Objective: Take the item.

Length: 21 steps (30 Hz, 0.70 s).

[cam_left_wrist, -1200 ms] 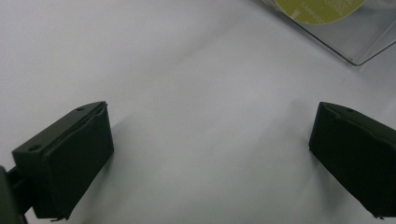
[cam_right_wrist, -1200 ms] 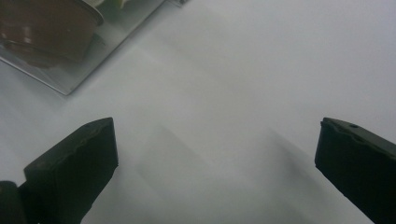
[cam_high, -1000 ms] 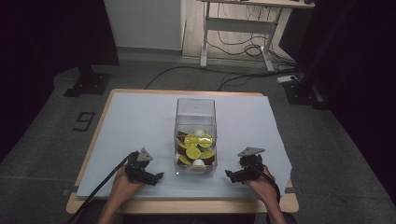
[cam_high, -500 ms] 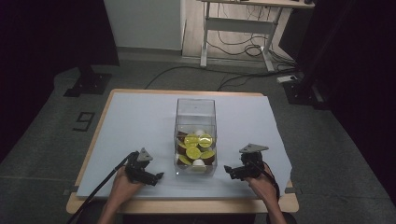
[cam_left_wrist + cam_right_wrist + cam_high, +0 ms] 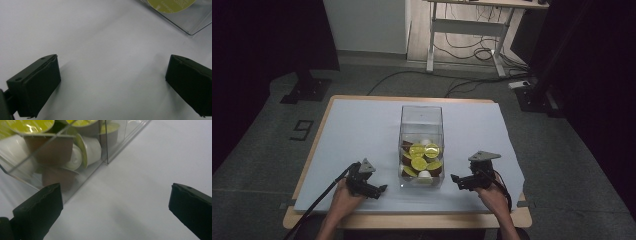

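we record one clear, square-sided plastic box (image 5: 421, 125), standing upright at the middle of the near half of a wooden bench covered with a pale sheet (image 5: 362, 125). the box holds a loose heap of small coffee capsules (image 5: 421, 161), brown and white bodies with yellow-green foil lids, filling its lower part. we hold the left hand-held gripper (image 5: 379, 189) just left of the box's near corner, low over the sheet; in the left gripper view its two black jaws stand wide apart with bare sheet between them, and a corner of the box (image 5: 185, 22) shows at the top right. we hold the right hand-held gripper (image 5: 455, 179) just right of the box, near its wall but apart from it; in the right gripper view its jaws are likewise spread, nothing between them, with the capsules (image 5: 85, 150) seen through the box wall at the upper left.
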Available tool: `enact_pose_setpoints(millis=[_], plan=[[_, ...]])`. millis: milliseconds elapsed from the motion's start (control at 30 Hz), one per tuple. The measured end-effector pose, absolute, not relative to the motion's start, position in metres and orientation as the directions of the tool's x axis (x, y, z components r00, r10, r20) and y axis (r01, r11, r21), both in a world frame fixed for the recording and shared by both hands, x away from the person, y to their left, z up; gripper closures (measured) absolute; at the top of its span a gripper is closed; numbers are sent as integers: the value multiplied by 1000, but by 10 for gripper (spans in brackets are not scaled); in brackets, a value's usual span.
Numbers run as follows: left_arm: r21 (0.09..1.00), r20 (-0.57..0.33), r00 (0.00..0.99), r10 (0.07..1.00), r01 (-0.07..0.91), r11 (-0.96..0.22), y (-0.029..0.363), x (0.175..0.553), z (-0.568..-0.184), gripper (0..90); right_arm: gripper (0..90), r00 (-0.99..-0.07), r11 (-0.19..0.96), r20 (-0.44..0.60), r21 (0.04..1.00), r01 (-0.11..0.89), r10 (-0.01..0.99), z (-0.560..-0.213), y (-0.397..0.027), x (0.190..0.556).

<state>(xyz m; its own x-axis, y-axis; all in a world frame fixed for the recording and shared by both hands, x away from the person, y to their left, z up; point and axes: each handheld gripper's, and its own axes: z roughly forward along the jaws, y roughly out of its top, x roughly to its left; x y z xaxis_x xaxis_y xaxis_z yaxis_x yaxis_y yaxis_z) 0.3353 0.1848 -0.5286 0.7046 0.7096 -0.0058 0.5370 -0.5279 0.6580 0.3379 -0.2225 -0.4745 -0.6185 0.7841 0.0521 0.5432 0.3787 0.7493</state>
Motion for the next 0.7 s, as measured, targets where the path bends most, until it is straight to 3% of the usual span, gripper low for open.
enact_pose_setpoints(millis=[700], plan=[[658,-6,704,710,537,-527,185,335,-529,0,21,-626,383,81,728,568,776,-449,-209,335]])
